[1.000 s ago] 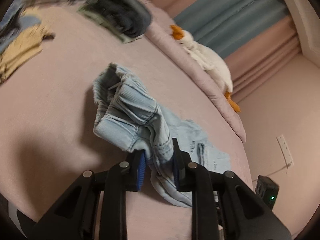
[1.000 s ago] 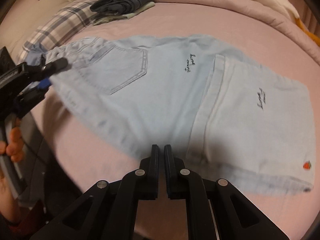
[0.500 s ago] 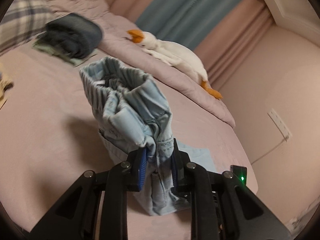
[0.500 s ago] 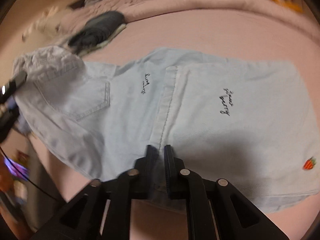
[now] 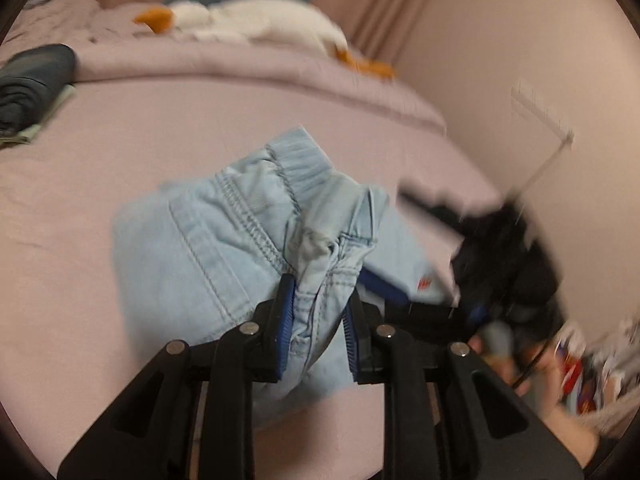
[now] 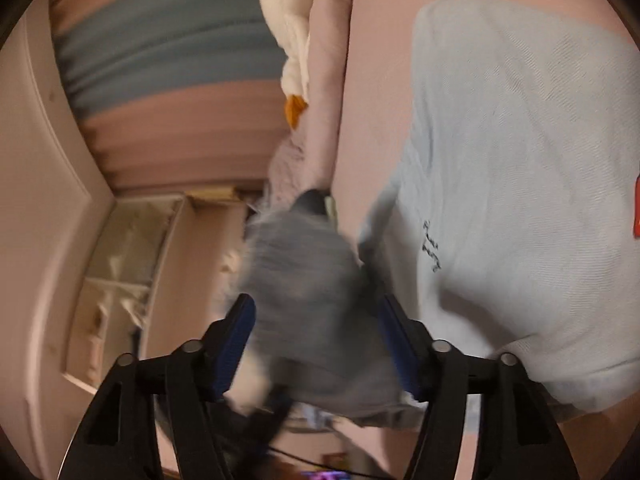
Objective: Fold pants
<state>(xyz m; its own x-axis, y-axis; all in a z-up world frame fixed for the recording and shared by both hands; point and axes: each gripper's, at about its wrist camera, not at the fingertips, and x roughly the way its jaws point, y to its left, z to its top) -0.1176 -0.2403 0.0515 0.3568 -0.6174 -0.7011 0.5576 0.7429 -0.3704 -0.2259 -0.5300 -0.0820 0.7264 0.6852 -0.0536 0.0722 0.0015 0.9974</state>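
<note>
Left gripper (image 5: 318, 328): the jaws stand narrow and clamp a bunched fold of the light blue pants (image 5: 224, 256) between the blue pads (image 5: 286, 320). The fabric fills the gap, with the gathered elastic waistband (image 5: 298, 168) standing just beyond the fingertips and a stitched seam running off to the left.

Right gripper (image 6: 318, 344): the jaws have just been opening and now stand wide. A blurred, shadowed grey-blue bunch of cloth lies between them; whether either pad presses on it cannot be told, and no grip is evident. In the left wrist view this gripper shows only as a dark, motion-blurred mass at the right.

Pants: the greater part lies flat on the pink bed (image 5: 72, 240), spread to the right in the right wrist view, with small dark script (image 6: 431, 252) on one panel and a red mark at the frame edge. The held end is lifted off the bed surface.

Further back: a folded dark garment (image 5: 32, 80) rests on the bed at the far left, apart from the pants. A white plush goose (image 5: 256, 20) with an orange beak lies along the rolled pink bedding at the far side. Behind it hang blue and pink curtains (image 6: 168, 40).
</note>
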